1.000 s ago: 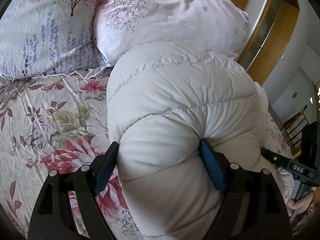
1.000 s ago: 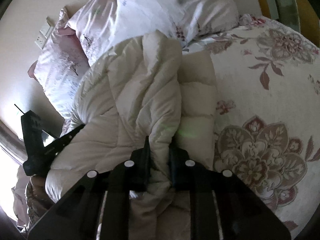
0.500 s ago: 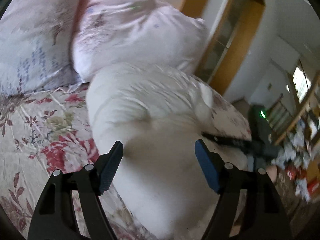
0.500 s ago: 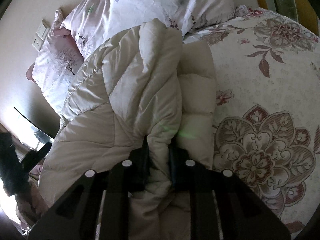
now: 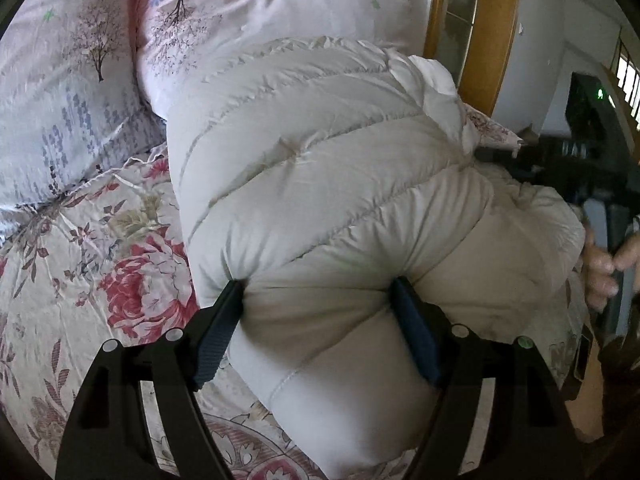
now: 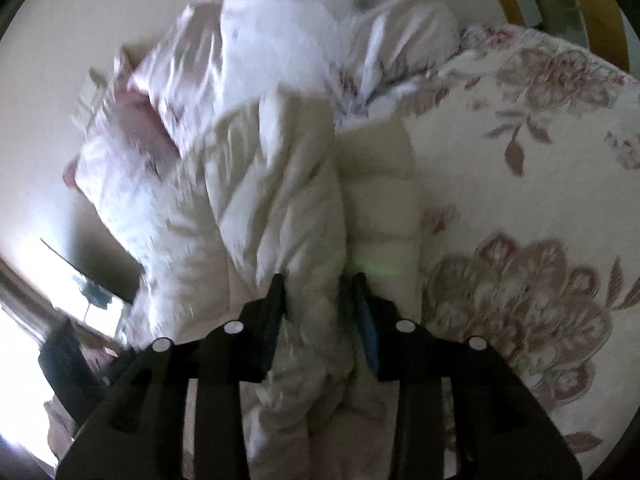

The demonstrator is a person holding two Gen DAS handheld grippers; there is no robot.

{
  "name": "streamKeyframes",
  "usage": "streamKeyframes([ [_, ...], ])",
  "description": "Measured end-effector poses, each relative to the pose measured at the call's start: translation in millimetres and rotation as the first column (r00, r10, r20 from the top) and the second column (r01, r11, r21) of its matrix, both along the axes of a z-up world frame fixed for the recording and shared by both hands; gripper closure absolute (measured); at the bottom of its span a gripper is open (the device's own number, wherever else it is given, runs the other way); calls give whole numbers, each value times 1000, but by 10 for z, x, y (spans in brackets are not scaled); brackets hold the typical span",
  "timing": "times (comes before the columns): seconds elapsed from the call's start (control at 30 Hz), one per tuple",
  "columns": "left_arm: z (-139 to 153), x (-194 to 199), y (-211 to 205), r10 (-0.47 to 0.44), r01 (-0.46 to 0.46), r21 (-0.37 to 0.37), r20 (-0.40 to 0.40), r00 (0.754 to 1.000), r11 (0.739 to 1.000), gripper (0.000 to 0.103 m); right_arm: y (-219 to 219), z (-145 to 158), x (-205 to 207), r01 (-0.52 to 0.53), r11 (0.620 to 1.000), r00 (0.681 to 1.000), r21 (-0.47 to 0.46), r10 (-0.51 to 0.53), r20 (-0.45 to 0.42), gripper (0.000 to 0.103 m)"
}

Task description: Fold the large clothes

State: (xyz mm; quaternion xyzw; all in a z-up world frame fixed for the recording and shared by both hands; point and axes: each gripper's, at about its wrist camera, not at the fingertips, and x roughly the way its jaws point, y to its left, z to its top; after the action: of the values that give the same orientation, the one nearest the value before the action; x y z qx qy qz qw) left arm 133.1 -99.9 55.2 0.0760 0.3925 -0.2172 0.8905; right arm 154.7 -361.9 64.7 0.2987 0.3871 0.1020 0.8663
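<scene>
A bulky cream quilted down jacket (image 5: 328, 168) lies folded over on the flowered bed sheet (image 5: 80, 248). My left gripper (image 5: 318, 292) stands wide, and the jacket's near fold bulges between its two blue pads. My right gripper (image 6: 318, 284) has its jaws partly apart around a bunched ridge of the same jacket (image 6: 280, 208); the right wrist view is blurred. The right gripper and the hand on it show at the right of the left wrist view (image 5: 592, 184).
Two pale flowered pillows (image 5: 256, 12) lie at the head of the bed, against the jacket's far side. A wooden door frame (image 5: 480, 32) stands beyond the bed's right edge. Bare flowered sheet (image 6: 520, 184) lies to the right of the jacket.
My right gripper's jaws have opened from a tight pinch on the jacket ridge. My left gripper has swung back down over the near fold; the jacket bulges between its pads again.
</scene>
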Motion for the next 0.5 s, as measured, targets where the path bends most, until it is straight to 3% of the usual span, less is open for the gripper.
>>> streamKeyframes([
  [0.2,-5,3,-17,3,-3,-2,0,1000,1000,25,-16,270,264,21,1000,998,-6,-21,52,57],
  [0.23,-8,10,-19,5,-5,-4,1,1000,1000,25,30,272,318,9,999,999,-32,-7,51,66],
  [0.27,-5,5,-21,6,-6,-4,3,1000,1000,25,102,254,379,-5,997,999,-79,8,39,92],
  [0.33,24,-8,-1,4,-4,-20,8,1000,1000,25,160,203,417,8,989,1000,-150,-7,9,98],
  [0.4,79,-28,37,-2,3,-49,14,1000,999,25,116,115,404,38,987,999,-154,-39,-3,99],
  [0.5,224,-28,157,-2,4,-153,18,1000,988,25,21,-84,403,71,988,995,-139,-80,-59,99],
])
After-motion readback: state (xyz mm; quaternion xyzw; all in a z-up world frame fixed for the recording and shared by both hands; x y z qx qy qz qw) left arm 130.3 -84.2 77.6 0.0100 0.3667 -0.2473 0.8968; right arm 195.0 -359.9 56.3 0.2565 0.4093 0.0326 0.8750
